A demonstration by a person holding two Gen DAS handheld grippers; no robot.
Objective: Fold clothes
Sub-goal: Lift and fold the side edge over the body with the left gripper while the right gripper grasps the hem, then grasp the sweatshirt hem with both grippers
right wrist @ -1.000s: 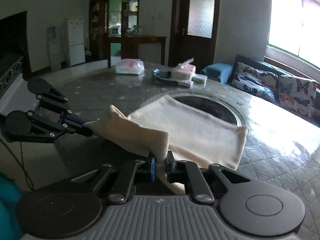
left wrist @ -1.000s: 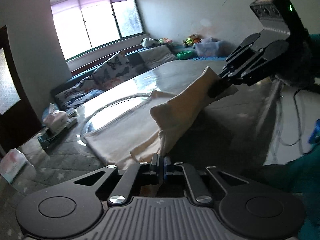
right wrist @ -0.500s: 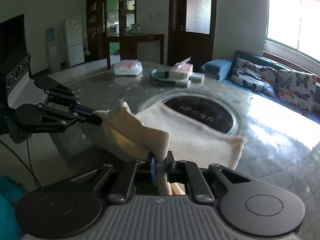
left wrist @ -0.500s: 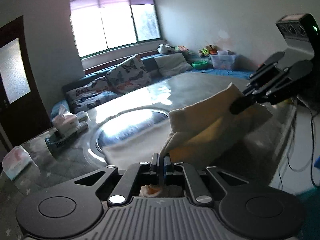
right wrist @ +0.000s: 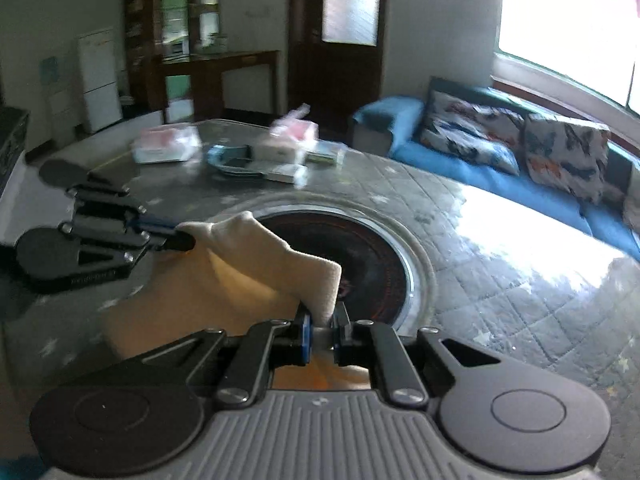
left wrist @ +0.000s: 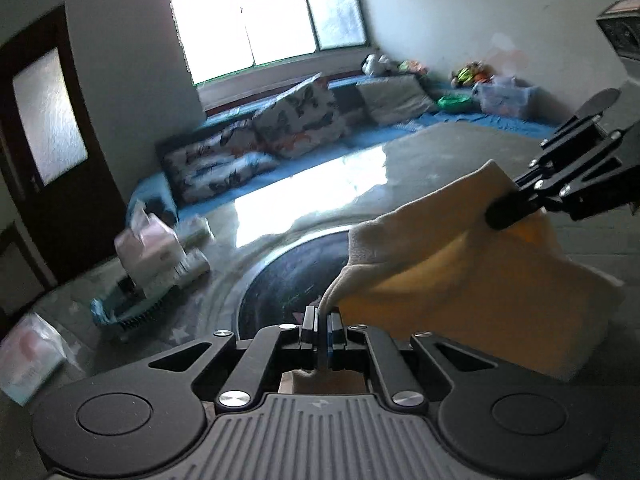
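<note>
A cream-coloured garment hangs in the air between my two grippers, above the table. My left gripper is shut on one top corner of it. My right gripper is shut on the other top corner; it also shows at the right of the left wrist view, pinching the cloth. The left gripper shows at the left of the right wrist view. The garment sags between them and its lower part hangs down out of sight.
A grey quilted table with a dark round inset lies below. Tissue boxes and packets stand at its far side, and they also show in the left wrist view. A blue sofa with butterfly cushions stands beyond.
Both grippers have lifted the garment off the table. It lay spread over the round inset before; now it hangs clear and the inset is uncovered.
</note>
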